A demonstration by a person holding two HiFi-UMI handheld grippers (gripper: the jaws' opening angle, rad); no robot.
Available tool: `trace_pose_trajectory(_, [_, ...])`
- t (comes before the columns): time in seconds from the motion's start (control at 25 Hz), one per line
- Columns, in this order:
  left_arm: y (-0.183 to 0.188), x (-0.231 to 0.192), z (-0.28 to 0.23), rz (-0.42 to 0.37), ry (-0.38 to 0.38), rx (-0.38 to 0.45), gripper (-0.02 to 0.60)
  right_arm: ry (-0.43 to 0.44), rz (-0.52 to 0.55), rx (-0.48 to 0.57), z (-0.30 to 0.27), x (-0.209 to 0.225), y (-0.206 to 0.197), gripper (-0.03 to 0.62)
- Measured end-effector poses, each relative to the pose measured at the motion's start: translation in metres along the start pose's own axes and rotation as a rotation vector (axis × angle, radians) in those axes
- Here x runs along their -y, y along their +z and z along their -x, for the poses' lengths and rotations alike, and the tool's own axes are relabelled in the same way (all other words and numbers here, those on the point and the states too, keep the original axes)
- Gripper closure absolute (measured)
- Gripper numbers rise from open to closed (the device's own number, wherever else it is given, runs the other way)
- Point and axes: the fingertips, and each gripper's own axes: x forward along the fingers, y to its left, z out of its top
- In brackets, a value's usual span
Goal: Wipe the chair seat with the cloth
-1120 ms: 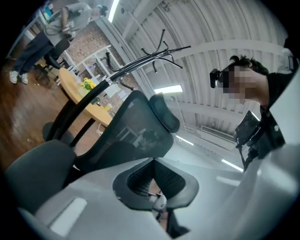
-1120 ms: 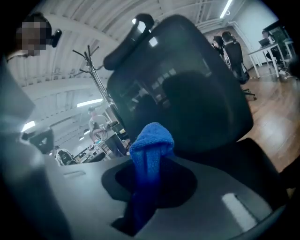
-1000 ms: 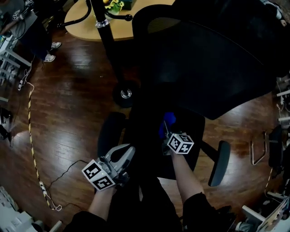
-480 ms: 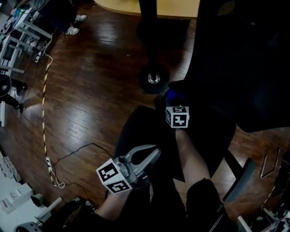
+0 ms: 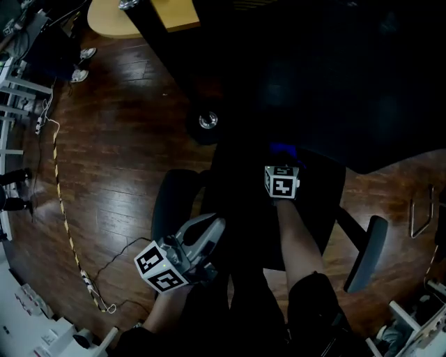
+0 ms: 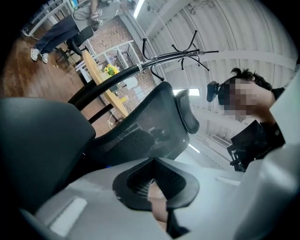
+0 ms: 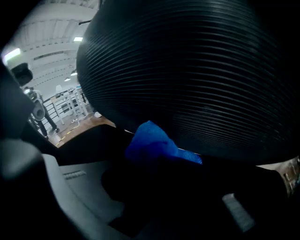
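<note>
A black office chair fills the head view, its seat [image 5: 240,195] just below me and its mesh backrest [image 5: 348,77] beyond. My right gripper [image 5: 282,160] is shut on a blue cloth [image 5: 282,148], which rests at the rear of the seat near the backrest. In the right gripper view the cloth [image 7: 154,143] bunches right under the ribbed mesh backrest [image 7: 197,70]. My left gripper [image 5: 212,229] hovers by the seat's front left corner, jaws together and holding nothing that I can see. It points up at the backrest [image 6: 150,131].
Armrests flank the seat at the left [image 5: 171,202] and right [image 5: 366,251]. A coat stand's base [image 5: 207,120] and a round wooden table [image 5: 132,14] stand beyond on the wood floor. A cable [image 5: 66,230] trails at the left. A person [image 6: 56,33] stands far off.
My right gripper has pushed the cloth forward across the seat to its rear, close under the backrest. The left gripper stays by the seat's front left.
</note>
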Motion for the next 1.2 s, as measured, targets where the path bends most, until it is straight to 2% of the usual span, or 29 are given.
trace_pose_trajectory(0.24, [-0.014, -0.002, -0.006, 0.023, -0.022, -0.078, 0.592, -0.186, -0.083, -0.035, 0.062, 0.134, -0.045, 0.531])
trace_pose_trajectory(0.32, [-0.015, -0.002, -0.005, 0.024, -0.020, -0.089, 0.594, -0.243, -0.097, -0.051, 0.082, 0.167, -0.060, 0.531])
trace_pose_trajectory(0.52, [-0.019, 0.001, -0.006, 0.034, -0.003, -0.102, 0.594, -0.339, -0.149, -0.010, 0.122, 0.212, -0.073, 0.531])
trace_pose_trajectory(0.72, [-0.021, 0.005, -0.006, 0.030, -0.003, -0.105, 0.594, -0.339, -0.191, 0.036, 0.128, 0.217, -0.073, 0.531])
trace_pose_trajectory(0.84, [-0.021, 0.009, -0.006, 0.034, -0.011, -0.092, 0.592, -0.311, -0.200, 0.066, 0.130, 0.218, -0.072, 0.531])
trace_pose_trajectory(0.96, [-0.020, 0.014, -0.001, 0.041, -0.023, -0.073, 0.592, -0.220, -0.307, 0.142, 0.139, 0.203, -0.059, 0.531])
trace_pose_trajectory(1.04, [-0.016, 0.016, 0.005, 0.044, -0.023, -0.057, 0.594, -0.122, -0.385, 0.199, 0.137, 0.170, -0.045, 0.531])
trace_pose_trajectory(1.2, [-0.005, 0.019, 0.016, 0.050, -0.018, -0.012, 0.594, 0.097, -0.395, 0.221, 0.105, 0.062, -0.013, 0.530])
